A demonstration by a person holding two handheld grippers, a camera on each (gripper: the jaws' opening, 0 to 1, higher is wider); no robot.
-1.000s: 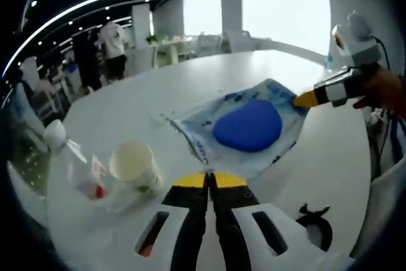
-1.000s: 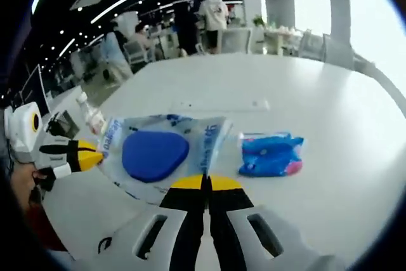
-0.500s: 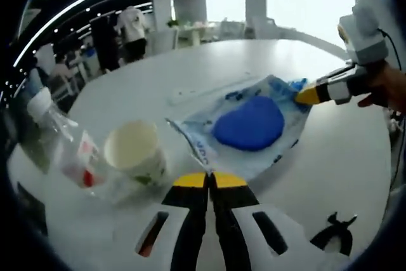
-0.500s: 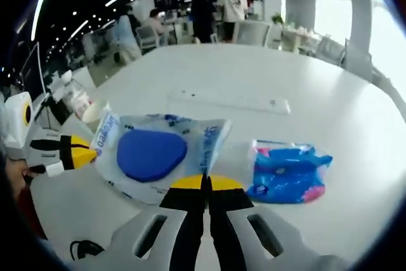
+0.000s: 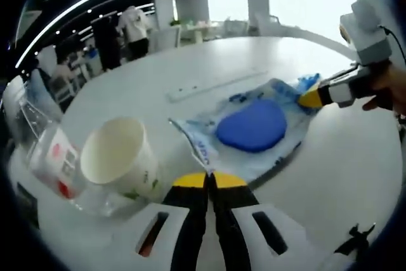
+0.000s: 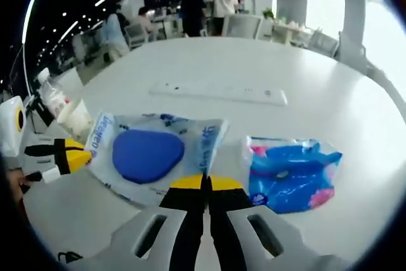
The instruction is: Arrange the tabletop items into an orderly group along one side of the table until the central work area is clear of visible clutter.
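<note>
**Yellow-tipped jaws closed on both sides of the blue-pad pouch**

Yellow tips of your left gripper [image 5: 208,181] are pressed together with no gap, right at the near edge of the clear pouch with the blue pad [image 5: 250,126]; whether they pinch its plastic edge, you cannot tell. Your right gripper [image 6: 204,183] is likewise closed tip to tip, at the opposite edge of that pouch [image 6: 149,155], again with the grip itself unclear. In the left gripper view, the paper cup [image 5: 120,162] stands upright just beside the pouch, and the plastic bottle [image 5: 45,157] lies against the cup on the side away from the pouch. In the right gripper view, the blue and pink packet [image 6: 288,173] lies just beside the pouch, and the white power strip [image 6: 219,93] lies beyond the pouch on the white table [image 6: 304,99].
</note>
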